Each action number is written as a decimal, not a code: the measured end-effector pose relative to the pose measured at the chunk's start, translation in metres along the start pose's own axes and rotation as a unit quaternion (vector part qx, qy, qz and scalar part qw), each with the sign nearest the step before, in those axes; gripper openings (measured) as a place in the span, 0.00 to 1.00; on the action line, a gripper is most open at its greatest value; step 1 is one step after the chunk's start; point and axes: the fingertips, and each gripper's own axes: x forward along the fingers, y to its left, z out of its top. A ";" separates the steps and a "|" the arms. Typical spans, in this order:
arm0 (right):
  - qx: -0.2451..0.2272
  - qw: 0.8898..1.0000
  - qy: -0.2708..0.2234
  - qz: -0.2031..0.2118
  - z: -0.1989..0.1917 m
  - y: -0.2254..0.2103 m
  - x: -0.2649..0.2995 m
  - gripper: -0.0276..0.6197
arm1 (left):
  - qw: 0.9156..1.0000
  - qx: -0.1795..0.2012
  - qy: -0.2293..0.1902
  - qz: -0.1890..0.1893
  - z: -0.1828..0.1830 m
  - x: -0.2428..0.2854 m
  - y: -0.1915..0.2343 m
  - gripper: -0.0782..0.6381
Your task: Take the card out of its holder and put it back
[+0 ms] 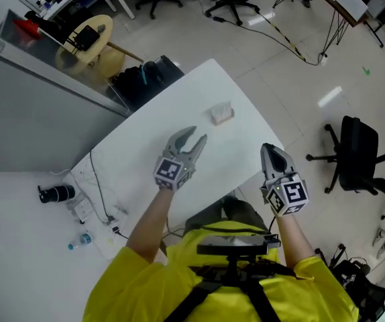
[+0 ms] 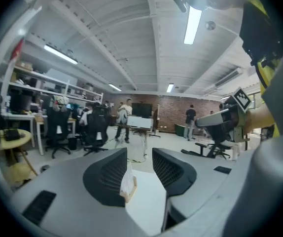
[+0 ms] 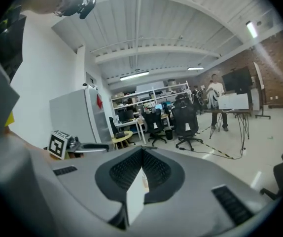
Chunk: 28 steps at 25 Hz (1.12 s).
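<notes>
Step in hand: judged to be the approach to the card, which is not yet out of its holder.
Card: a white card that stands upright in the holder, far from both grippers.
Holder: a small wooden block on the counter, toward its far edge.
Left hand-held gripper: released, its jaws apart and pressing on nothing. It is above the middle of the counter and points at the holder.
Left gripper view: the card and the holder show through the gap of the gripper, ahead of the jaws and close to the left jaw.
Right hand-held gripper: clenched. In its own view the jaw tips meet and nothing can be seen between them. It is near the counter's near edge, well apart from the holder.
Alignment: shift the left gripper until the card is in the middle of the gap, with the jaws facing the card's flat sides.
Grip: close on the card's upper part only, clear of the wood.
Pull: draw the card straight along the slot, without twisting it.
Support: the block looks light, so the right gripper probably needs to press it down.
Risk: the holder could lift with the card or tip over.
</notes>
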 end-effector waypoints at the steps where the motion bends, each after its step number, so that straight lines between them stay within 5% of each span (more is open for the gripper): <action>1: 0.003 1.000 0.008 -0.005 -0.008 -0.003 0.003 0.05 | 0.999 -0.004 0.012 -0.029 -0.020 0.019 0.006 0.37; 5: 0.004 0.999 0.032 -0.011 -0.041 -0.008 0.018 0.05 | 0.995 -0.030 0.057 -0.072 -0.092 0.074 0.046 0.42; 10: 0.016 0.999 0.049 -0.016 -0.071 -0.018 0.027 0.05 | 0.987 -0.058 0.064 -0.134 -0.128 0.123 0.062 0.48; 15: 0.026 0.998 0.060 -0.014 -0.093 -0.016 0.028 0.05 | 0.984 -0.051 0.059 -0.160 -0.130 0.150 0.063 0.43; 19: 0.023 0.998 0.063 -0.007 -0.097 -0.012 0.025 0.05 | 0.983 -0.034 0.054 -0.170 -0.127 0.161 0.060 0.14; 28: 0.027 0.997 0.068 0.000 -0.099 -0.012 0.018 0.05 | 0.988 -0.018 0.031 -0.151 -0.108 0.162 0.060 0.13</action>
